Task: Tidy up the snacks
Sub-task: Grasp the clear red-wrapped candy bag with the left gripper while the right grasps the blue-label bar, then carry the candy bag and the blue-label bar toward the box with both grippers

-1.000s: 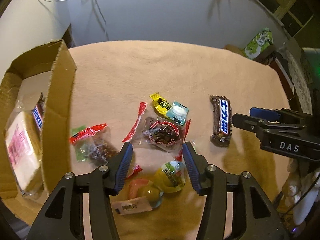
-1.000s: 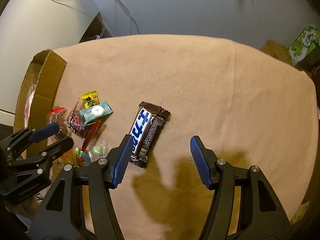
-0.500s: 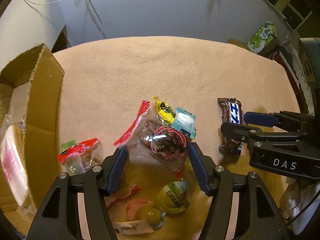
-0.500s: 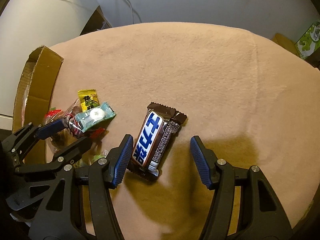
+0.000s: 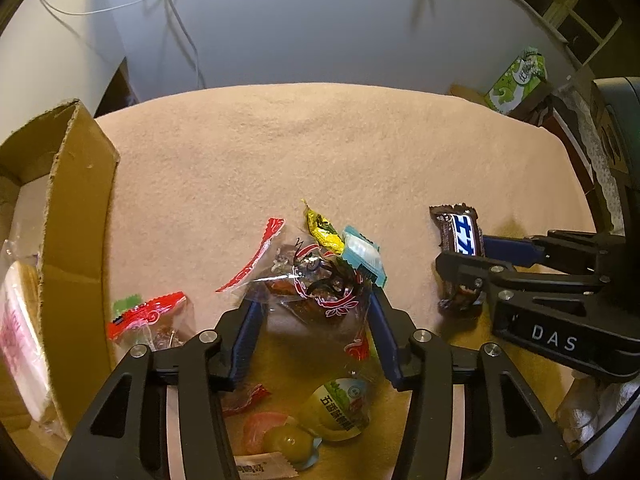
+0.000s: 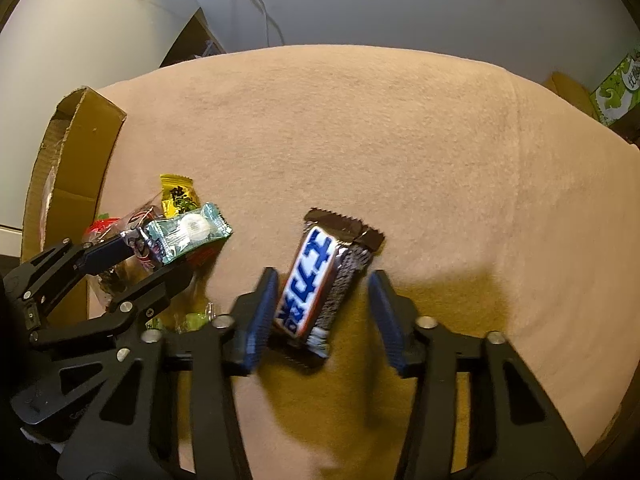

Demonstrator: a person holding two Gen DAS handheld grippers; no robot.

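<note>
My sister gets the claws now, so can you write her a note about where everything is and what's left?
Left claw: open around the clear snack bag, not squeezing yet.
Right claw: open, with the chocolate bar between its fingers.
Cardboard box: on the left, already holding a pink packet.
Left to box: the bag, the bar, the yellow candy, the teal candy, the red-topped packet and the jelly cups near the left claw.

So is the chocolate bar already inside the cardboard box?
No, the chocolate bar lies on the tan cloth between the right tongs, apart from the box.
</note>
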